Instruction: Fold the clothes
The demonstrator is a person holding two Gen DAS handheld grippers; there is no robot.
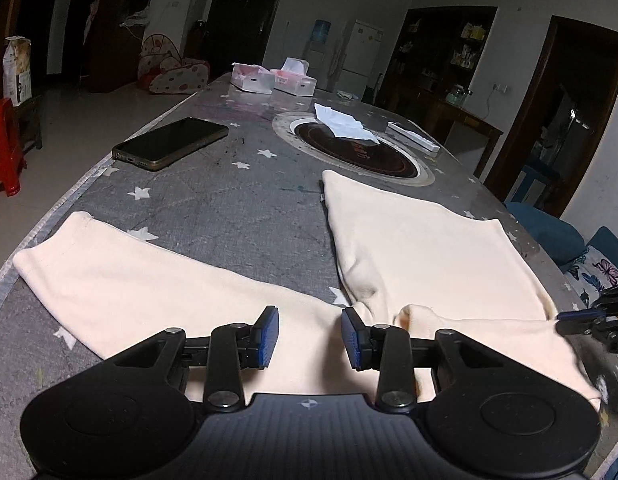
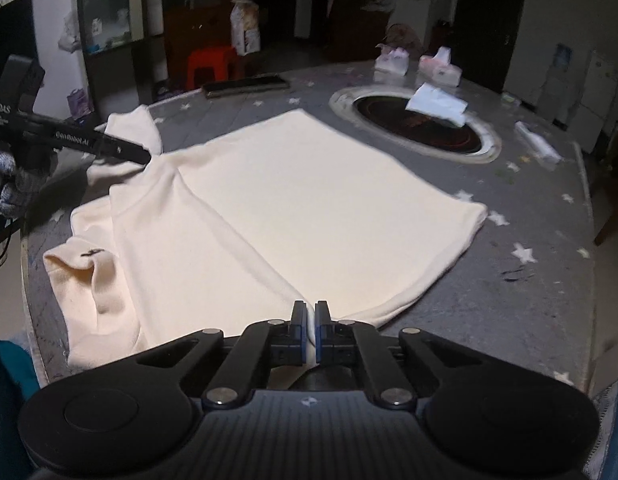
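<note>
My right gripper pinches the hem of the cream sweater lying on the desk. My left gripper hovers open over a sleeve. Folding appears barely begun; both sleeves still lie spread.

A sweatshirt lies spread on the surface, one sleeve stretched out to the left. Behind the sleeve lies a phone. Behind the sweatshirt's body sits a round inset hotplate with a crumpled tissue on it; two tissue boxes stand farther back.
</note>
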